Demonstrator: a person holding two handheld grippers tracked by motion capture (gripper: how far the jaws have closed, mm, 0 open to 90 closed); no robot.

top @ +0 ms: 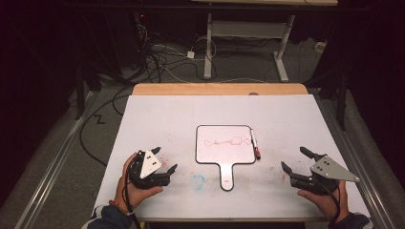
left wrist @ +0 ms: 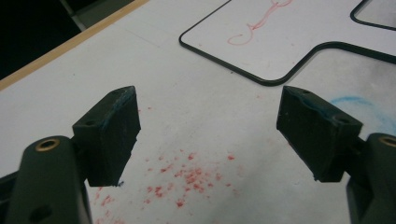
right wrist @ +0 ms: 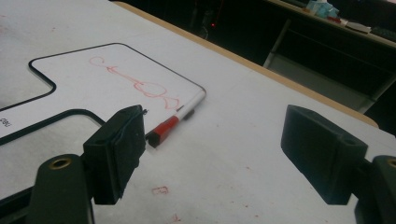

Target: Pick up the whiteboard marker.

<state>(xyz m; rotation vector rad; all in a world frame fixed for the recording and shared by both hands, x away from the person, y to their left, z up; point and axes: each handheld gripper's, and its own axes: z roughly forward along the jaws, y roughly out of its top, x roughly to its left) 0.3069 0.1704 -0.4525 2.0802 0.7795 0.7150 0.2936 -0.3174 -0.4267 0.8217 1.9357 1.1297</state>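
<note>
- Nearest me, the left gripper (top: 165, 168) rests low at the near-left of the table (top: 157, 114), jaws spread wide with nothing between them; red specks (left wrist: 187, 175) dot the surface just ahead of it.
- Right of that, a faint blue smudge (top: 197, 180) lies beside the handle of the small whiteboard (top: 224, 143), which sits flat mid-table with a red scribble (top: 227, 141) on it.
- My guess: the board is light, stiff and slick, best pinched at its handle.
- Along the board's right edge lies a red-capped marker (top: 254, 144), touching or just beside it; thin, light, likely to roll, so gripping mid-barrel looks wisest.
- Far right, the right gripper (top: 295, 163) hovers low, jaws also apart and empty.
</note>
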